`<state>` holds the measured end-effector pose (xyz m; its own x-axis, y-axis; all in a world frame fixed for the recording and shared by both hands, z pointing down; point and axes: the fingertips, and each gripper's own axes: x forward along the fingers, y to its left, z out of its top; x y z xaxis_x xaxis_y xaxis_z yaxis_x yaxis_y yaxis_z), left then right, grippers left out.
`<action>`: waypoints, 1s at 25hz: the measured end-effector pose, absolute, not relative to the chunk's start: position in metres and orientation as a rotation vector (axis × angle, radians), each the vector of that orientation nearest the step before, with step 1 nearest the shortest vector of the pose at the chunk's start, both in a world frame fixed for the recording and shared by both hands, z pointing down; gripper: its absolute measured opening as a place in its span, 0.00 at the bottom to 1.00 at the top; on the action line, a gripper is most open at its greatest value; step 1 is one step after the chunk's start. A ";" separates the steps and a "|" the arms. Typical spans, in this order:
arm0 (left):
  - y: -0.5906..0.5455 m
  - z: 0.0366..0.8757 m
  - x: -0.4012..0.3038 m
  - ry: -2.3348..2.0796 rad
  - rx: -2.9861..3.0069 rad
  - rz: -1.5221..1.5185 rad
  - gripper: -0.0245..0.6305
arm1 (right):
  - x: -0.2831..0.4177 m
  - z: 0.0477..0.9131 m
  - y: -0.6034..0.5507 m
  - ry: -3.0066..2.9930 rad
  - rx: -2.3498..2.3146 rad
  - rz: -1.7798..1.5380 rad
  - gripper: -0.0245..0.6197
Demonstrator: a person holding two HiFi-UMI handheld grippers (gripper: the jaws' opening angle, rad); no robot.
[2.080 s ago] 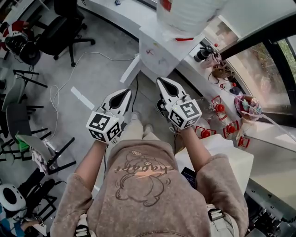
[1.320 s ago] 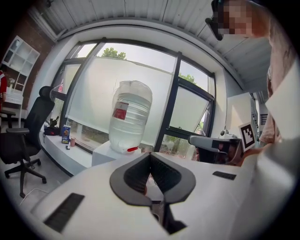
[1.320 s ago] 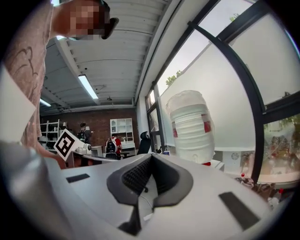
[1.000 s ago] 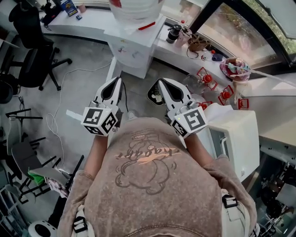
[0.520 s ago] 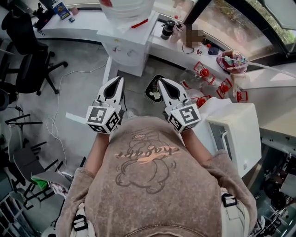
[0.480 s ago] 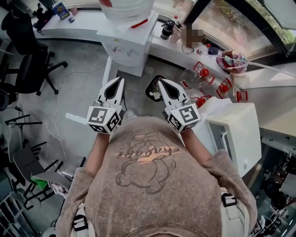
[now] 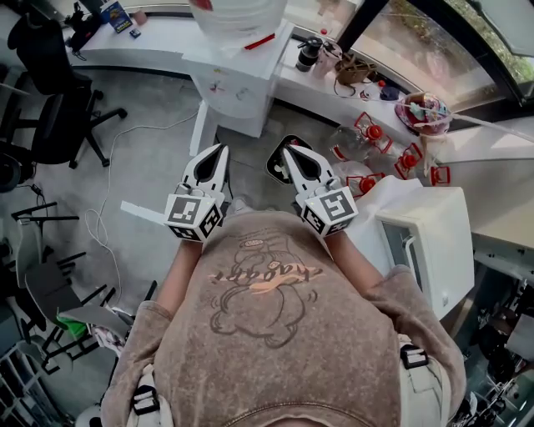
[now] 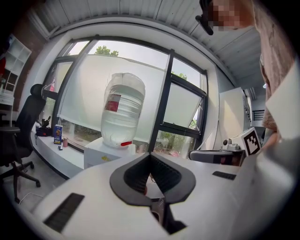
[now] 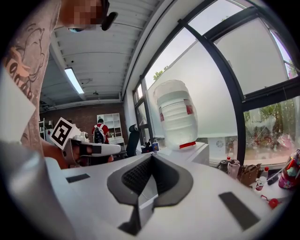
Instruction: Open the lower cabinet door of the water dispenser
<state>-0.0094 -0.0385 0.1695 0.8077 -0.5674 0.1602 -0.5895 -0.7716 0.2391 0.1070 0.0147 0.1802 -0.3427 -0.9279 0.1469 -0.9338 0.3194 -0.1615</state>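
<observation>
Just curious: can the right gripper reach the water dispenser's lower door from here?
Probably not yet: the right gripper hangs well short of the water dispenser, though the floor between them looks free.

In the head view, a black chair (image 7: 62, 125) stands on the grey floor (image 7: 158, 167) at ten o'clock. A long white bench (image 7: 158, 42) runs across the top. A small blue box (image 7: 118, 15) sits on it at eleven o'clock. A black cup (image 7: 308, 55) and a brown bag (image 7: 355, 68) sit on it at one o'clock. At two o'clock are clear bottles with red tops (image 7: 368, 133), near a bowl (image 7: 425, 111) full of bright things. A big white box (image 7: 434, 242) stands at three o'clock. In the right gripper view, a person in a red top (image 9: 99, 132) stands far off at nine o'clock, below a long ceiling light (image 9: 75, 80).
</observation>
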 end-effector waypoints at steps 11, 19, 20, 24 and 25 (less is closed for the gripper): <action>-0.041 0.156 -0.021 -0.917 2.708 0.056 0.06 | 0.104 0.171 0.012 -2.540 1.813 0.335 0.05; -0.041 0.153 -0.019 -0.919 2.701 0.054 0.06 | 0.105 0.169 0.013 -2.538 1.812 0.338 0.05; -0.041 0.153 -0.019 -0.919 2.701 0.056 0.06 | 0.105 0.169 0.013 -2.539 1.809 0.338 0.05; -0.040 0.153 -0.019 -0.921 2.700 0.069 0.06 | 0.103 0.168 0.012 -2.547 1.801 0.340 0.05; -0.041 0.154 -0.020 -0.923 2.701 0.075 0.06 | 0.102 0.168 0.012 -2.550 1.798 0.344 0.05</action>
